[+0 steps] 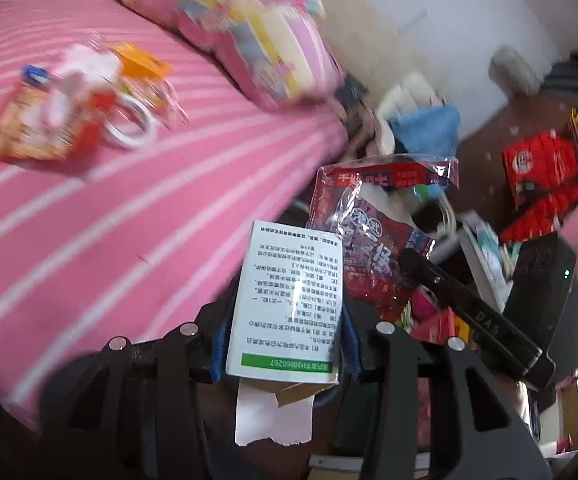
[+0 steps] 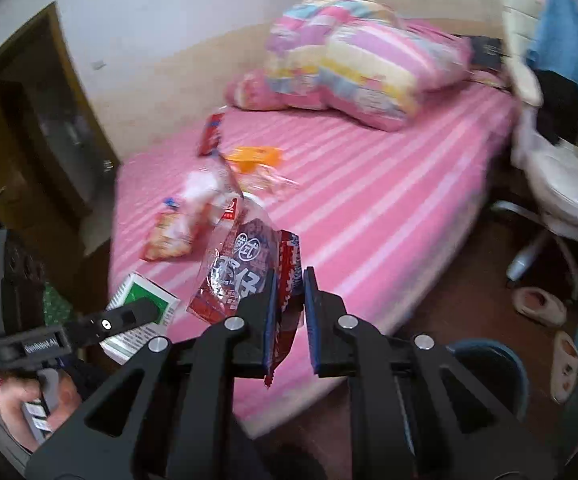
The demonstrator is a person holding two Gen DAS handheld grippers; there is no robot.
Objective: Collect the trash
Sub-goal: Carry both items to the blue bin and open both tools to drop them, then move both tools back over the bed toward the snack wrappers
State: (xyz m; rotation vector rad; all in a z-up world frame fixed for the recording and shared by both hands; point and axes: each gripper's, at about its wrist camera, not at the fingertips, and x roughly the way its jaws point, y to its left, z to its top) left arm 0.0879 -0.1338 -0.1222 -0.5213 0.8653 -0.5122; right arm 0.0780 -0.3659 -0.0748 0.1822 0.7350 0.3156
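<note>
My left gripper (image 1: 285, 312) is shut on a white and green medicine box (image 1: 285, 304), held above the bed's edge; the box also shows in the right wrist view (image 2: 143, 300). My right gripper (image 2: 291, 280) is shut on a red and clear snack wrapper (image 2: 245, 276), which also shows in the left wrist view (image 1: 373, 232). Its jaws stand slightly apart with the wrapper's red edge between them. More trash lies on the pink striped bed (image 2: 369, 200): a red snack bag (image 2: 169, 236), white crumpled wrappers (image 2: 205, 188), an orange packet (image 2: 253, 158) and a tape ring (image 1: 129, 124).
A folded pink quilt (image 2: 361, 60) and pillow lie at the bed's head. A blue bin (image 2: 493, 368) stands on the floor at lower right, near slippers (image 2: 541, 304). A white chair (image 2: 561, 184) with clothes stands right of the bed. A wooden cabinet (image 2: 37, 128) stands left.
</note>
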